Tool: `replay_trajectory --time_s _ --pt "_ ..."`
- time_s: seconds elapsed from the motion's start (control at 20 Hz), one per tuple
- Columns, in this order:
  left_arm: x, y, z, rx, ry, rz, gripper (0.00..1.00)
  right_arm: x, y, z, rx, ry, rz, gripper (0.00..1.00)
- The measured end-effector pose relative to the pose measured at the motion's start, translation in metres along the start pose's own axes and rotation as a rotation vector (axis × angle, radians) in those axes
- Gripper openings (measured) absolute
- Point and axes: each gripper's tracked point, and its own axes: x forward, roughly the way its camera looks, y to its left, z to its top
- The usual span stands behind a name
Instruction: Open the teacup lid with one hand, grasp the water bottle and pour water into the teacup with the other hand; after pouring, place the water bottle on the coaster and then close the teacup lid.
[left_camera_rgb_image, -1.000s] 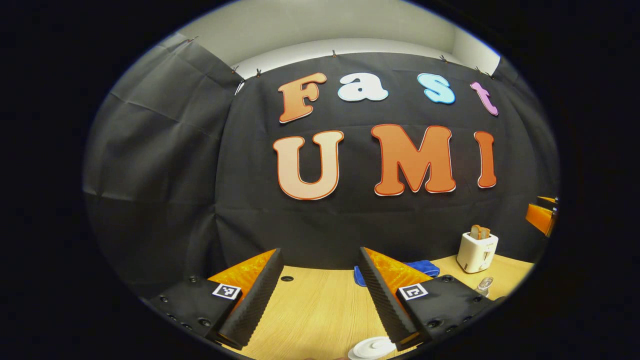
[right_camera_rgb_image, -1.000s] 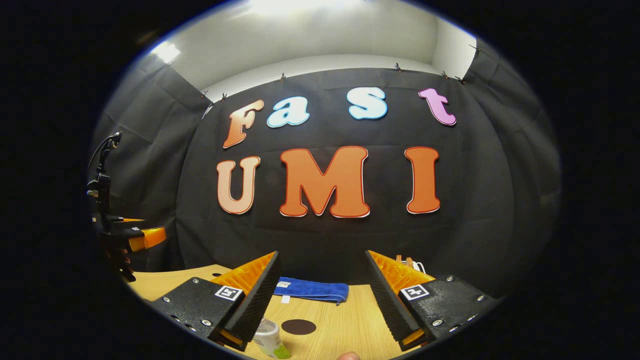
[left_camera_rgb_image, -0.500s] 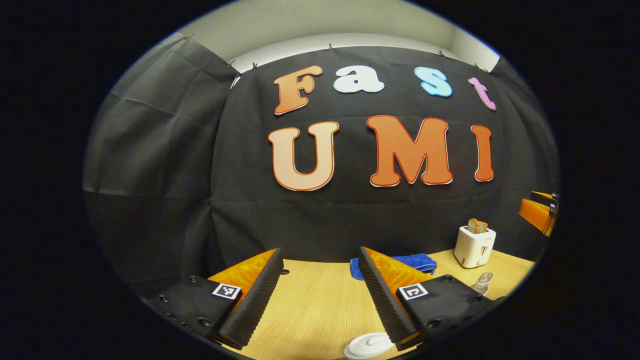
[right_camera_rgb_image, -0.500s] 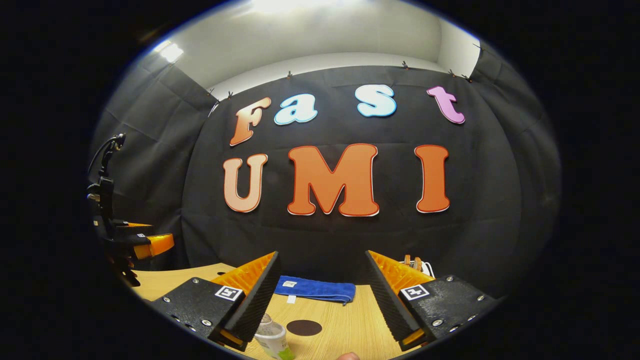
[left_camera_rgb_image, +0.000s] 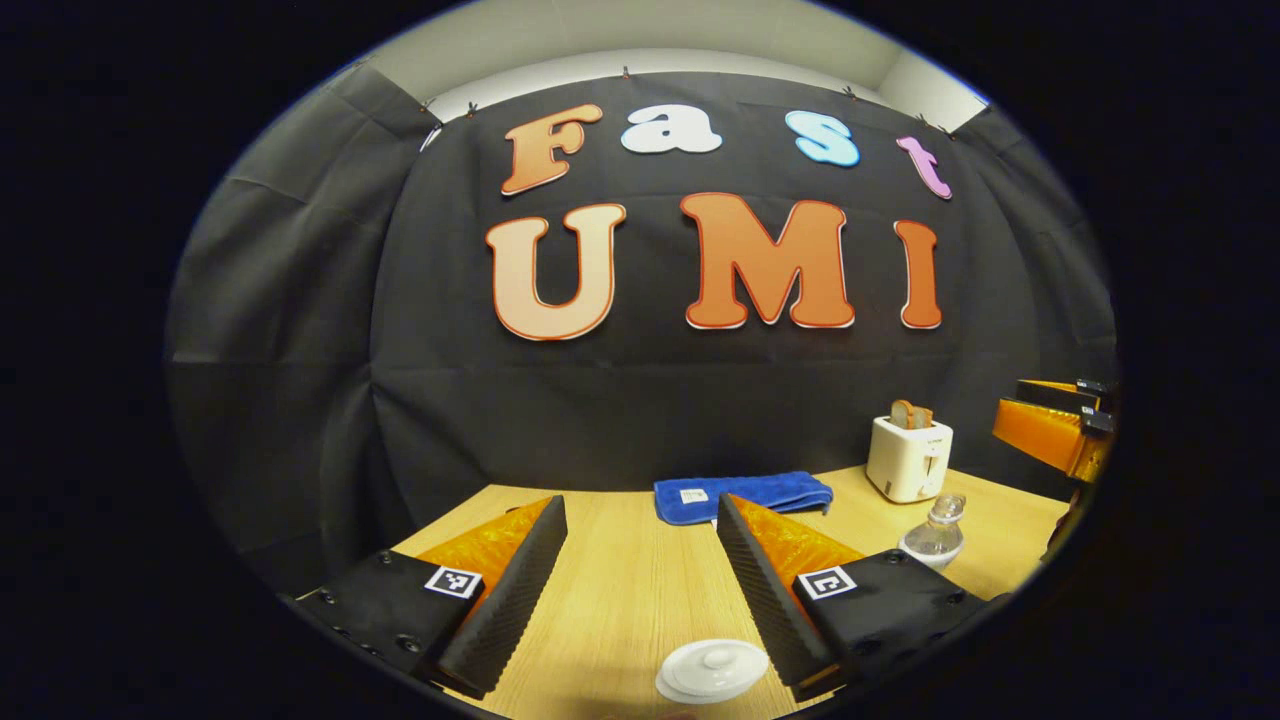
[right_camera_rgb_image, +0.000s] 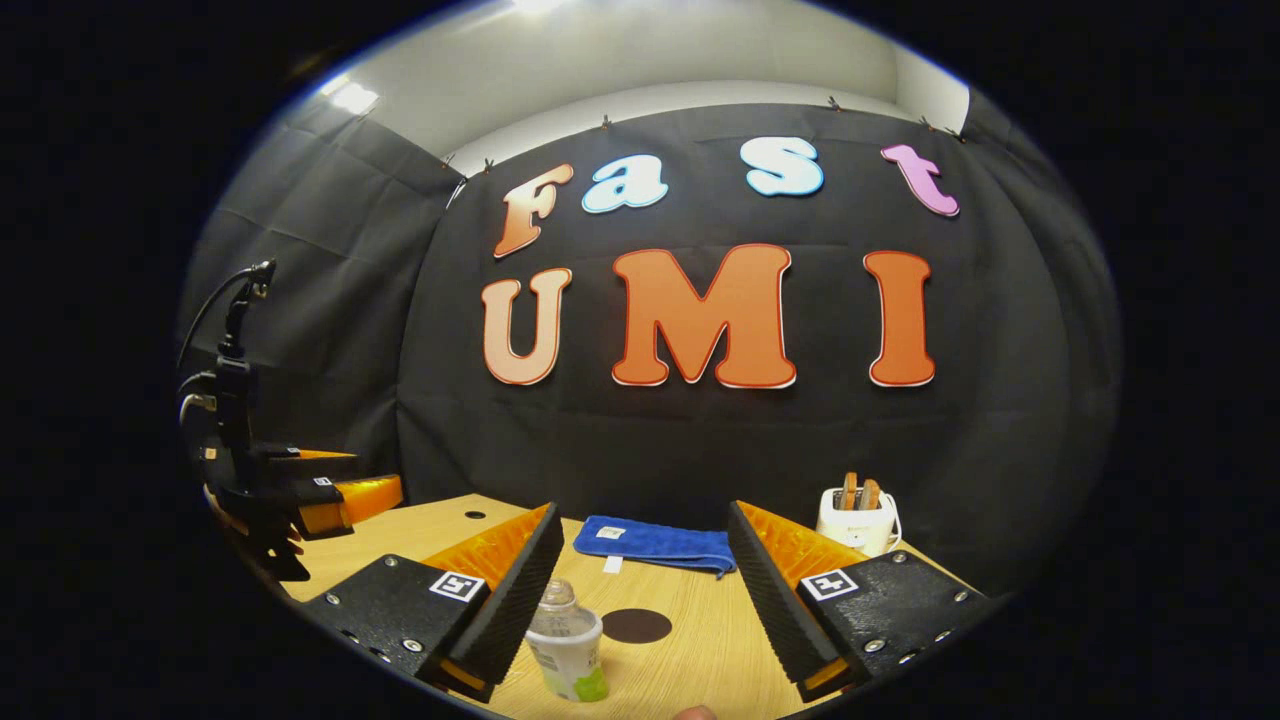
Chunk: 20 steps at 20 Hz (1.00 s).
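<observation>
Since the earlier frame both views are tipped lower; teacup lid and water bottle are nearer. Left gripper and right gripper are held released, empty. Risk: bottle is toppled by an off-centre approach

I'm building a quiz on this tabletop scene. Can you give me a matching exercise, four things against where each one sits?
Things:
1. teacup lid
2. water bottle
3. coaster
4. toaster

Places:
A. back of the table, bread slices in its slots
B. between the left gripper's open fingers, near the lower edge
C. flat dark disc beside the bottle
D. upright, close to the right gripper's left finger

Pairs: 1-B, 2-D, 3-C, 4-A
</observation>
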Motion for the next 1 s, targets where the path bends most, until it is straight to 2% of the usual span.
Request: replay_trajectory --time_s 0.15,0.35,0.6,0.75,0.8,0.85,0.9,1.0 --pt "-0.002 -0.011 -0.026 0.009 0.04 -0.031 0.99 -0.007 0.005 -0.018 0.018 0.037 0.032 0.99" --pt "-0.006 -0.022 -0.078 0.007 0.149 -0.068 0.99 -0.016 0.009 -0.045 -0.019 0.081 0.07 0.99" --pt "-0.009 -0.033 -0.102 -0.014 0.185 -0.123 0.99 -0.027 0.029 -0.067 0.009 0.129 0.154 0.99" --pt "-0.011 -0.041 -0.118 -0.013 0.211 -0.148 0.99 -0.028 0.032 -0.073 0.016 0.14 0.167 0.99" --pt "-0.01 -0.043 -0.123 -0.013 0.22 -0.154 0.94 -0.029 0.033 -0.077 0.02 0.148 0.17 0.99" --pt "-0.009 -0.048 -0.129 -0.017 0.226 -0.169 0.95 -0.03 0.035 -0.082 0.022 0.161 0.176 0.99" --pt "-0.008 -0.05 -0.14 -0.021 0.253 -0.177 0.87 -0.032 0.038 -0.089 0.02 0.178 0.186 0.99" --pt "-0.006 -0.049 -0.148 -0.016 0.274 -0.171 0.85 -0.032 0.042 -0.098 0.012 0.196 0.198 0.99"
